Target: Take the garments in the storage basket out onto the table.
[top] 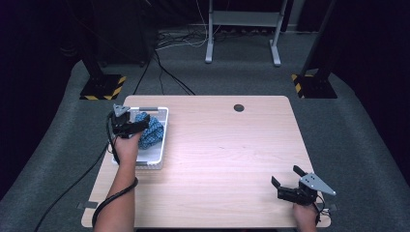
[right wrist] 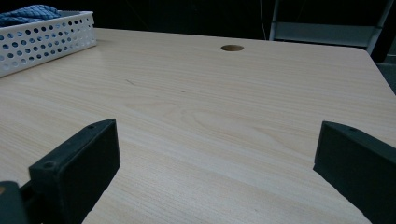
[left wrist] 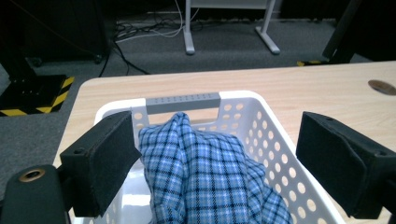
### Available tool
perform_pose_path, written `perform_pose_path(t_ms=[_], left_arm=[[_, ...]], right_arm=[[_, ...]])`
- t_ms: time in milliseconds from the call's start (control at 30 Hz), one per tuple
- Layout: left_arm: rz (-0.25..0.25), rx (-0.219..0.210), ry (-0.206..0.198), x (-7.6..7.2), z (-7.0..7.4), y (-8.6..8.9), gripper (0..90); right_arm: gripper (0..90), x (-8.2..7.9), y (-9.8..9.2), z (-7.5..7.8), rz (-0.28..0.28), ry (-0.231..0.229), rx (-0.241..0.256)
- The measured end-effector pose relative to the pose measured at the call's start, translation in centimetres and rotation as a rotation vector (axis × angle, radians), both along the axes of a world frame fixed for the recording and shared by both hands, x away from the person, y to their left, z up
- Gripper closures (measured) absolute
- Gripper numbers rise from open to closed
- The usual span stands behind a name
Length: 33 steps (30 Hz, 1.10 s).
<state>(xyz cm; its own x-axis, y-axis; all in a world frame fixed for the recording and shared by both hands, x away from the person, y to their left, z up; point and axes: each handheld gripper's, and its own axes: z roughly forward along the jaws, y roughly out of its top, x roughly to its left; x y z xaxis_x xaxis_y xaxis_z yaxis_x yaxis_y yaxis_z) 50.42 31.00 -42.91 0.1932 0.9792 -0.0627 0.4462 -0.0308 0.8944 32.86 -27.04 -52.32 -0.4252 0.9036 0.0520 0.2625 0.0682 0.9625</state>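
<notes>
A light wooden table (top: pixel 217 159) is set on grey carpet. The left gripper (left wrist: pixel 219 158) is held released, jaws spread either side of a blue checked cloth (left wrist: pixel 205 177) bunched inside a white perforated basket (left wrist: pixel 280 158) at ten o'clock. The right gripper (top: pixel 288 183), jaws also spread and empty, is held at five o'clock, well apart.

Both grippers are black, the left gripper (top: pixel 129 126) and the right gripper (top: pixel 286 179), each topped by a grey three-cornered plate with small holes. Their jaws are square foam-faced blocks with a screw hole. A black cable (top: pixel 112 198) loops round the bare left forearm.
</notes>
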Motion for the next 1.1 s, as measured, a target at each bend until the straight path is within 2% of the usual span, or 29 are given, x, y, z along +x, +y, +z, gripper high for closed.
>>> perform_pose_path(t_ms=[267,667,700,1100], left_arm=[[-0.008,0.043,0.078,0.7,-1.1,-0.4,11.2],[-0.009,0.054,0.174,1.6,-2.7,-0.6,11.6],[-0.008,0.050,0.193,1.8,-2.9,-0.6,11.5],[-0.007,0.046,0.254,2.3,-3.5,-0.4,11.7]], right_arm=[[0.0,0.0,0.0,0.0,0.002,0.000,0.001],[0.0,0.0,0.0,0.0,0.003,-0.001,0.002],[0.0,0.0,0.0,0.0,0.003,0.000,0.002],[0.0,0.0,0.0,0.0,0.004,0.001,0.002]])
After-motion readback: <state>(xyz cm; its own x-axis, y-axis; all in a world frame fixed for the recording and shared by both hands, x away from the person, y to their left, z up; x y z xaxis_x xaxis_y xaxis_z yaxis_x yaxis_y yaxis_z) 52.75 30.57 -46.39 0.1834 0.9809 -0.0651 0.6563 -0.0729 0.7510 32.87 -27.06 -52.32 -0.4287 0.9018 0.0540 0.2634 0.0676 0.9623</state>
